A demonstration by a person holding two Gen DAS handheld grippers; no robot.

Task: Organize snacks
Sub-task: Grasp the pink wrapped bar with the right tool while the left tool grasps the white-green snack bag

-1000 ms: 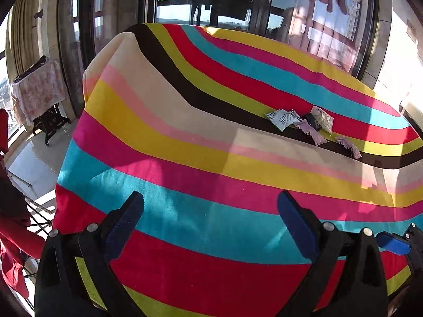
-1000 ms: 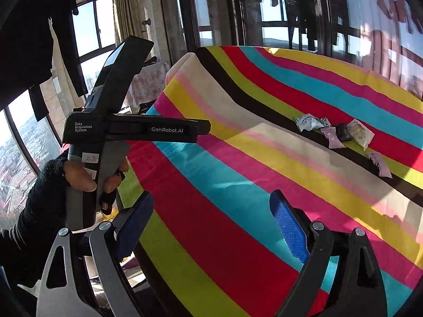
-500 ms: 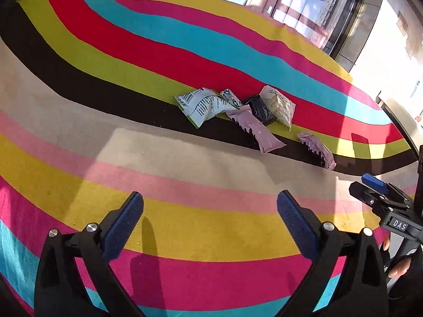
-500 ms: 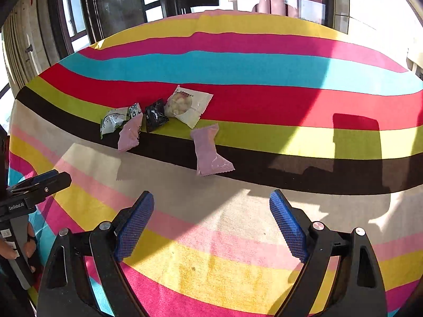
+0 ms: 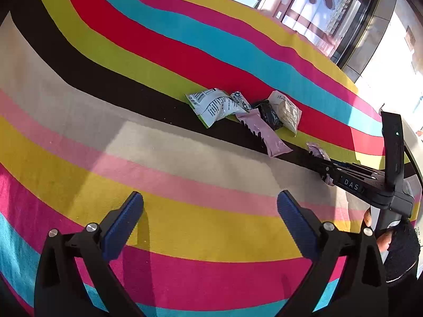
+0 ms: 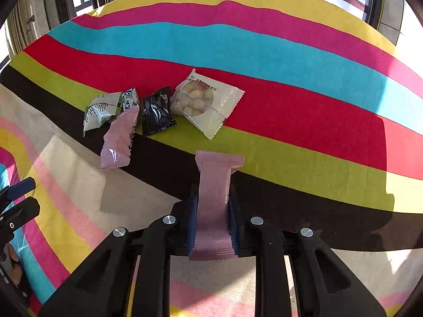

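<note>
My right gripper [image 6: 212, 206] is shut on a pink snack packet [image 6: 214, 198], its blue pads pressing both long sides. Beyond it on the striped cloth lie a second pink packet [image 6: 119, 140], a black packet [image 6: 157, 111], a white packet with round biscuits [image 6: 206, 103] and a green-and-white packet [image 6: 101, 111]. My left gripper [image 5: 210, 211] is open and empty above the yellow stripe, well short of the packets [image 5: 246, 111]. The right gripper [image 5: 351, 179] shows at the right of the left wrist view, over the gripped pink packet [image 5: 316, 150].
The striped tablecloth [image 6: 264, 52] covers the whole table. Windows and glass doors [image 5: 317, 5] stand behind the far edge. The left gripper's tips [image 6: 15, 200] show at the left edge of the right wrist view.
The right gripper moved forward onto the lone pink packet and shut on it. The left gripper moved a little closer to the packets and stayed open.
</note>
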